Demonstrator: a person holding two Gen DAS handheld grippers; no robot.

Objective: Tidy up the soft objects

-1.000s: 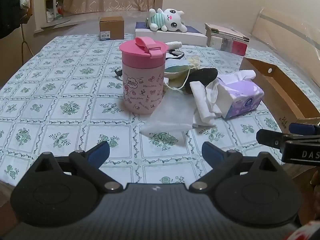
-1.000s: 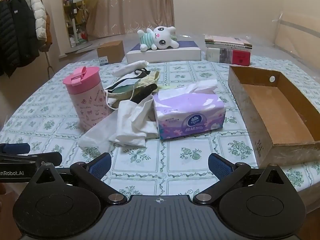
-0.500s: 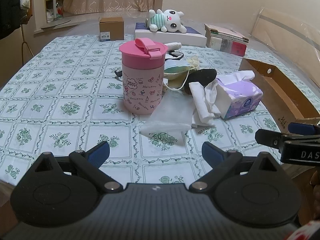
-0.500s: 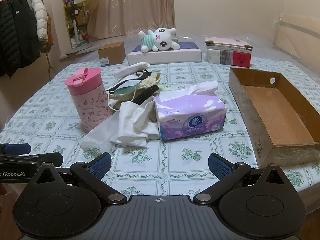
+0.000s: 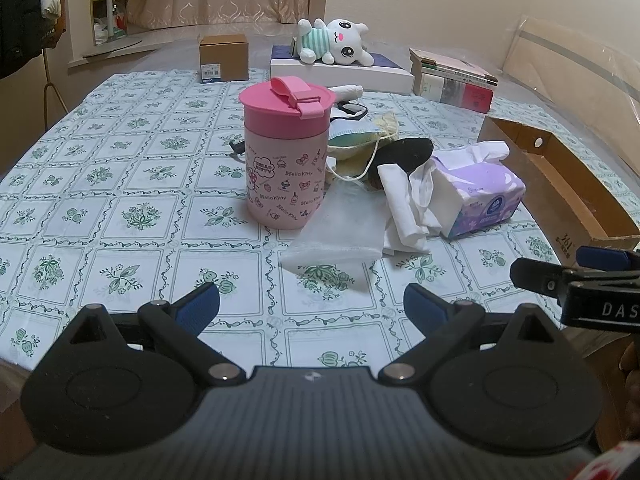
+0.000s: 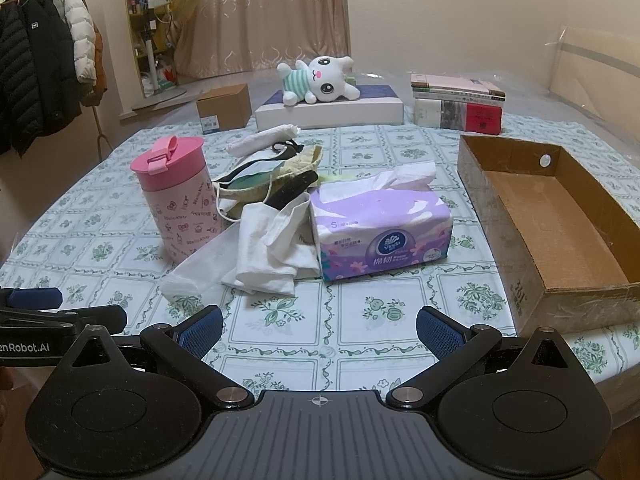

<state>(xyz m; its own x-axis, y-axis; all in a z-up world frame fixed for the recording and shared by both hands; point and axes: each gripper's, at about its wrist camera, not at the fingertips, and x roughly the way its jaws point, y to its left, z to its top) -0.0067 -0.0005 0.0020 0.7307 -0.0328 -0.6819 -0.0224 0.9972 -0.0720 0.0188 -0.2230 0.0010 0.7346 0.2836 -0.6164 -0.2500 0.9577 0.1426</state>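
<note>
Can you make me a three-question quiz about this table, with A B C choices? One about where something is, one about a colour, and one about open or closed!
1. Where is the plush toy?
A. in the cardboard box
B. on a flat white box
C. under the cup

2. What colour is the cup lid?
A. pink
B. green
C. black

3. How is the right gripper?
A. shut on a tissue
B. open
C. shut on a sock

Answers: 1 B, it lies on the flat white box; 2 A, the lid is pink; 3 B, its fingers are wide apart, holding nothing.

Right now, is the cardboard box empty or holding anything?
Empty: the cardboard box shows only its bare brown floor in the right wrist view.
</note>
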